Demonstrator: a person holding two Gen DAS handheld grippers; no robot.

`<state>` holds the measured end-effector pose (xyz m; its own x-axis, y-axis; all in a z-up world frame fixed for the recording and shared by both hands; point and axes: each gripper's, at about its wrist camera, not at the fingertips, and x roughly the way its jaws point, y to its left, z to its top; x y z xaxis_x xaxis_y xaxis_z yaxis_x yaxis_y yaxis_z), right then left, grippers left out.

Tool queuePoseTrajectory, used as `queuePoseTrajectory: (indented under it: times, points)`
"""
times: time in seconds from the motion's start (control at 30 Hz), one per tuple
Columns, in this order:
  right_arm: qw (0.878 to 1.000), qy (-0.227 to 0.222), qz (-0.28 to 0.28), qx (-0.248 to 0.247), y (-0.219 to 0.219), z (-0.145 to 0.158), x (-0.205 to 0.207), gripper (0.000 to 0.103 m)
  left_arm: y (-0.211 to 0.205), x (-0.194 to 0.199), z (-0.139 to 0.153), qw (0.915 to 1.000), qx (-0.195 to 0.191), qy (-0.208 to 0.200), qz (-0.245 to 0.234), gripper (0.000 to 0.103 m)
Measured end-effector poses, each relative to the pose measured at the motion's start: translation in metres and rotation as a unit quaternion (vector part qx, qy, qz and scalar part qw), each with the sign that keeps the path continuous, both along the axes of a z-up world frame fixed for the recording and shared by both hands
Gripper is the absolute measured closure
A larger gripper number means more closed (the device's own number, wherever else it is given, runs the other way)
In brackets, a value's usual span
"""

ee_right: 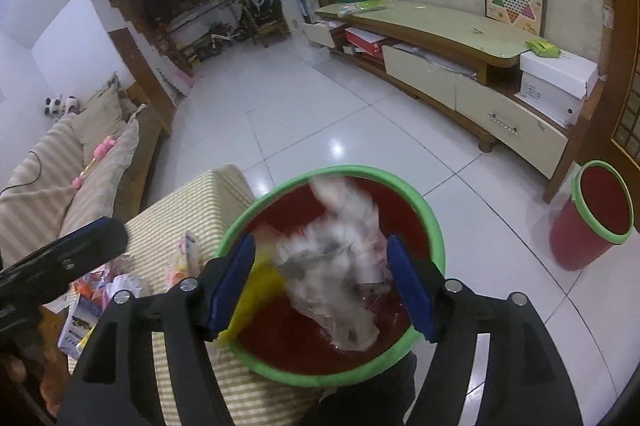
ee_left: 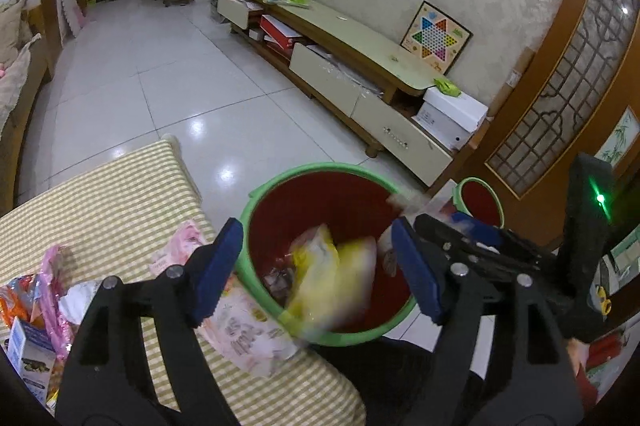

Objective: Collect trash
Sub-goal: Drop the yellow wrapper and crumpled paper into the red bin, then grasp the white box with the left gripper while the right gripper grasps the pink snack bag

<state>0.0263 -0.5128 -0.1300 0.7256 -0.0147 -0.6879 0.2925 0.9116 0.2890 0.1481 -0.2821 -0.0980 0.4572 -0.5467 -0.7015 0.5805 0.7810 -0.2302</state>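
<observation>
A red trash bin with a green rim (ee_left: 320,167) (ee_right: 438,230) stands on the floor against the table's edge. My left gripper (ee_left: 316,278) hangs open over it. A blurred yellow wrapper (ee_left: 328,282) is loose between its pads, inside the bin's mouth, above darker scraps at the bottom. My right gripper (ee_right: 322,284) is open over the same bin. A blurred clear plastic bag (ee_right: 340,266) is loose between its pads, with the yellow wrapper (ee_right: 256,298) beside the left pad. More wrappers (ee_left: 248,338) and a pile of packets (ee_left: 40,298) lie on the striped tablecloth (ee_left: 100,193).
A second red bin with a green rim (ee_right: 572,246) (ee_left: 480,201) stands to the right by a wooden screen. A low TV cabinet (ee_right: 440,25) runs along the far wall. A sofa (ee_right: 60,177) sits at the left across the white tiled floor.
</observation>
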Motion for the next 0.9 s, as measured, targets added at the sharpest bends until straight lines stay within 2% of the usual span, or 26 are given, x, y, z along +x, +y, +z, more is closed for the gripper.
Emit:
queuePoseTrajectory:
  times: [0.17, 0.3, 0.4, 0.5, 0.6, 0.77, 0.83, 0.87, 0.9]
  points:
    - [1.000, 0.005, 0.017, -0.021, 0.010, 0.004, 0.001, 0.035, 0.033, -0.011, 0.004, 0.9994, 0.002, -0.013, 0.030, 0.029]
    - [0.998, 0.012, 0.061, -0.027, 0.033, 0.009, 0.008, 0.035, 0.069, -0.023, 0.005, 0.9973, 0.008, -0.017, 0.071, 0.029]
    - [0.994, 0.032, 0.106, -0.018, 0.059, 0.005, 0.021, 0.035, 0.105, -0.034, 0.002, 0.9945, 0.001, -0.002, 0.105, 0.029]
    - [0.987, 0.054, 0.150, -0.001, 0.086, -0.005, 0.036, 0.035, 0.137, -0.048, -0.003, 0.9906, 0.018, 0.001, 0.136, 0.029]
    - [0.980, 0.081, 0.181, 0.002, 0.111, -0.020, 0.051, 0.035, 0.169, -0.062, -0.009, 0.9854, 0.033, 0.002, 0.167, 0.024]
    - [0.968, 0.138, 0.206, -0.033, 0.150, -0.054, 0.075, 0.035, 0.225, -0.078, -0.022, 0.9737, 0.072, 0.011, 0.216, 0.024]
    - [0.964, 0.154, 0.208, -0.053, 0.161, -0.067, 0.076, 0.039, 0.244, -0.082, -0.025, 0.9694, 0.075, 0.015, 0.233, 0.024]
    - [0.964, 0.149, 0.208, -0.073, 0.166, -0.067, 0.074, 0.051, 0.255, -0.082, -0.026, 0.9675, 0.076, 0.016, 0.240, 0.024]
    - [0.961, 0.161, 0.214, -0.068, 0.170, -0.070, 0.073, 0.061, 0.266, -0.081, -0.028, 0.9652, 0.081, 0.015, 0.248, 0.024]
